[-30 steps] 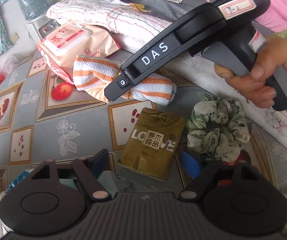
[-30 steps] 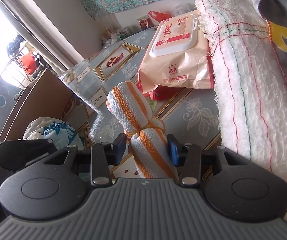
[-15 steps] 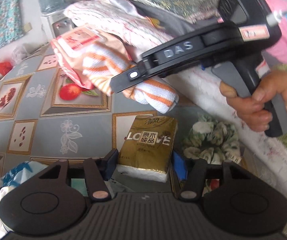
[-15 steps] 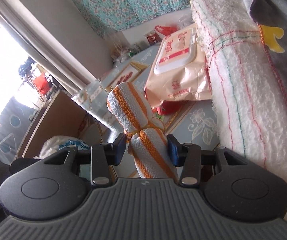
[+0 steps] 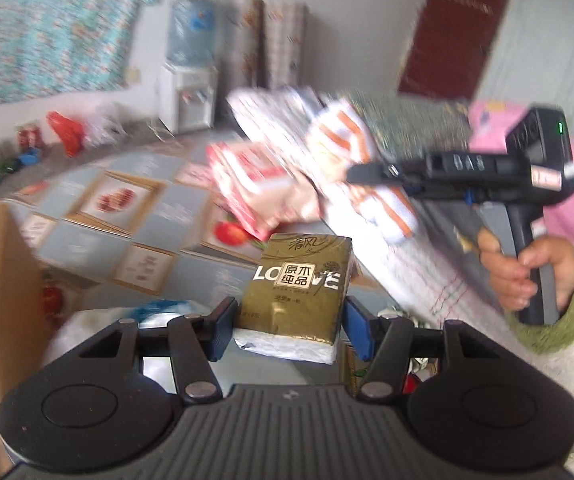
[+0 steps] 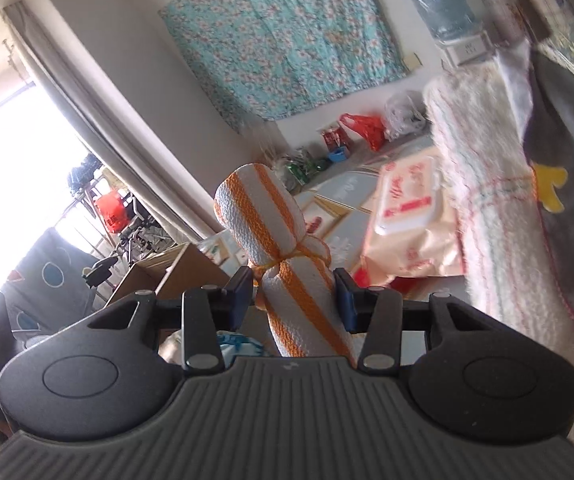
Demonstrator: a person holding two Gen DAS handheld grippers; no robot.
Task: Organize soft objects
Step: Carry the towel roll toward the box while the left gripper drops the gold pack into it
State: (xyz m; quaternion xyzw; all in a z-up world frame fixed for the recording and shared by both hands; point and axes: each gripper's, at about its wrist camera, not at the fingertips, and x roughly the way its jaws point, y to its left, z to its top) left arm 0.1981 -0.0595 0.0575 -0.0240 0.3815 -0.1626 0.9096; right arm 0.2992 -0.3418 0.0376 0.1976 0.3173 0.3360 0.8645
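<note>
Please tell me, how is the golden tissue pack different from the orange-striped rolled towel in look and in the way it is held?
The tissue pack is a flat golden block with printed letters; the rolled towel is a white and orange cylinder tied at its middle. The left hand-held gripper holds the tissue pack, the right hand-held gripper holds the rolled towel. Both are clamped between two fingers, off the table.

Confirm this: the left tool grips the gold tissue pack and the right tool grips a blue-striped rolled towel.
Wrong on the colour. The right tool grips an orange-striped rolled towel, as the right wrist view shows. The rest holds: the left tool grips the gold tissue pack.
</note>
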